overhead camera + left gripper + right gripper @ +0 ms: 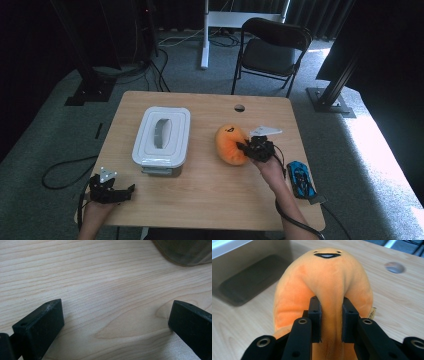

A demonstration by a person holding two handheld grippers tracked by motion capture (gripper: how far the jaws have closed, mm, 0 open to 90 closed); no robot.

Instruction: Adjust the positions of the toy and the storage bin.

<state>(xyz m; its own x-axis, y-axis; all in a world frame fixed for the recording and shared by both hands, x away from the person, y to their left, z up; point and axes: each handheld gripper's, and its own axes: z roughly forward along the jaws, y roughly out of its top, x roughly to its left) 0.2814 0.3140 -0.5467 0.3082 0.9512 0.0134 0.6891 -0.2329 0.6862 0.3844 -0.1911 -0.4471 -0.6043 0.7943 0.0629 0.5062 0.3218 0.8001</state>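
Wooden bench (pixel 210 190): right tongs (pixel 331 320) pinching a fold of the orange smiley plush (pixel 324 282), left tongs (pixel 116 322) spread over bare wood.

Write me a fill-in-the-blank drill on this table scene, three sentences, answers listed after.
1. The right gripper is shut on a fold of the ____ plush toy.
2. The left gripper has its jaws ____, with bare table between them.
3. The lid of the white storage box is ____.

Missing words: orange; open; on
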